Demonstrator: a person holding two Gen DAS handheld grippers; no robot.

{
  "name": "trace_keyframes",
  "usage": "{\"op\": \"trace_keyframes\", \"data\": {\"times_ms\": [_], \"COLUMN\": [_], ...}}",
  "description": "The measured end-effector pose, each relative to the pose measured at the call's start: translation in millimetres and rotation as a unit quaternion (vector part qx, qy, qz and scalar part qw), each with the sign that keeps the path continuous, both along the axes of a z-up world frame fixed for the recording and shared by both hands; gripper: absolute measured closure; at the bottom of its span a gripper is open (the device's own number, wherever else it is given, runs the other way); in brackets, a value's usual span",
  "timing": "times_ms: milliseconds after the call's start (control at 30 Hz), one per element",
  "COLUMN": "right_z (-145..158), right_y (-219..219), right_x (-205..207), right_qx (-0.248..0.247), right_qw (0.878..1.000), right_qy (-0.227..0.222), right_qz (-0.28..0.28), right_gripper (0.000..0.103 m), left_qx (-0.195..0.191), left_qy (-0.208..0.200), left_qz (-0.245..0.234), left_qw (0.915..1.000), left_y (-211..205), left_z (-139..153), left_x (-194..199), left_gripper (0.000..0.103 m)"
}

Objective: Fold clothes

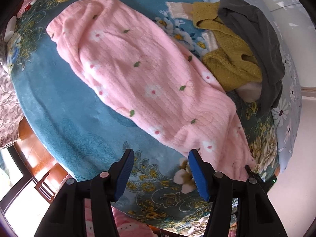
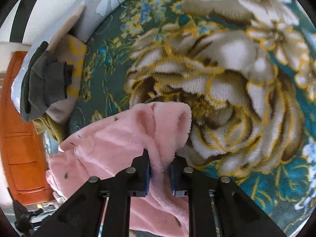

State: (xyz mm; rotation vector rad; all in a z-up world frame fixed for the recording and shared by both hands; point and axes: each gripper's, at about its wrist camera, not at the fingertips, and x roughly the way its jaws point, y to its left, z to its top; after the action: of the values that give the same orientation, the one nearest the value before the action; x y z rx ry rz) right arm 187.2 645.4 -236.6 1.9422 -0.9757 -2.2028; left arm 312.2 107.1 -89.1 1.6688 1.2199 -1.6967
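Note:
A pink fleece garment (image 1: 138,75) with small flowers lies stretched out diagonally on a teal floral blanket (image 1: 65,122). My left gripper (image 1: 161,158) hovers open above the blanket, just short of the garment's near end, nothing between its blue pads (image 1: 124,175). In the right wrist view my right gripper (image 2: 160,169) is shut on a bunched fold of the pink garment (image 2: 167,122), whose edge sticks out past the fingers. A black tip (image 1: 249,170) of the right gripper shows at the garment's lower right corner.
A heap of clothes, a mustard knit (image 1: 227,59) and a grey garment (image 1: 254,39), lies at the blanket's right side (image 2: 47,83). A pale blue daisy-print quilt (image 1: 286,106) borders it. The wooden bed frame (image 1: 35,154) and an orange door (image 2: 21,138) lie beyond the edges.

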Motion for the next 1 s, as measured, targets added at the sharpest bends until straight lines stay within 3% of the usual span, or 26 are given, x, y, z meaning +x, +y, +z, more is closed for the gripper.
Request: {"op": "trace_keyframes", "data": {"times_ms": [133, 167, 233, 300, 500, 600, 700, 733, 767, 833, 900, 1000], "right_z": [40.7, 38.0, 24.9, 9.1, 24.8, 39.5, 60.5, 70.3, 82.1, 92.3, 77.2, 29.8], "right_y": [49.4, 62.4, 89.4, 105.9, 76.5, 71.2, 54.1, 47.5, 44.0, 46.3, 47.9, 38.6], "right_x": [13.8, 16.4, 21.8, 26.9, 12.2, 3.4, -7.8, -10.5, -11.0, -12.0, -19.3, -30.8], "right_qx": [0.005, 0.027, 0.057, 0.015, 0.048, 0.038, -0.006, -0.046, -0.106, -0.149, -0.108, -0.036], "right_qw": [0.997, 0.996, 0.993, 0.991, 0.997, 0.997, 0.998, 0.996, 0.989, 0.975, 0.984, 0.998], "right_qy": [0.05, 0.037, 0.005, -0.02, -0.006, 0.009, 0.034, 0.056, 0.092, 0.141, 0.107, 0.003], "right_qz": [-0.066, -0.077, -0.105, -0.13, -0.068, -0.071, -0.05, -0.045, -0.054, -0.083, -0.09, -0.056], "right_gripper": [0.093, 0.101, 0.101, 0.1, 0.098, 0.098, 0.098, 0.098, 0.098, 0.098, 0.098, 0.096], "left_qx": [-0.004, -0.004, -0.003, -0.001, 0.002, 0.003, 0.003, 0.003, 0.005, 0.008, 0.008, 0.003], "left_qy": [0.013, 0.014, 0.015, 0.017, 0.021, 0.028, 0.026, 0.024, 0.021, 0.013, 0.006, 0.004], "left_qz": [0.003, 0.006, 0.012, 0.018, 0.037, 0.046, 0.046, 0.047, 0.052, 0.06, 0.065, 0.071], "left_qw": [0.9999, 0.9999, 0.9998, 0.9997, 0.9991, 0.9985, 0.9986, 0.9986, 0.9984, 0.9981, 0.9978, 0.9974], "left_y": [-6.8, -9.4, -14.9, -20.4, -36.9, -46.3, -49.9, -50.7, -51.7, -53.3, -53.8, -55.2], "left_z": [7.9, 7.8, 7.3, 6.8, 5.3, 6.3, 2.9, 1.7, -0.4, -4.6, -7.3, -5.1], "left_x": [-0.8, 1.0, 4.9, 8.8, 20.4, 25.8, 30.7, 33.2, 37.3, 44.2, 49.4, 52.8], "left_gripper": [0.042, 0.042, 0.042, 0.042, 0.042, 0.042, 0.042, 0.042, 0.042, 0.042, 0.042, 0.042]}}
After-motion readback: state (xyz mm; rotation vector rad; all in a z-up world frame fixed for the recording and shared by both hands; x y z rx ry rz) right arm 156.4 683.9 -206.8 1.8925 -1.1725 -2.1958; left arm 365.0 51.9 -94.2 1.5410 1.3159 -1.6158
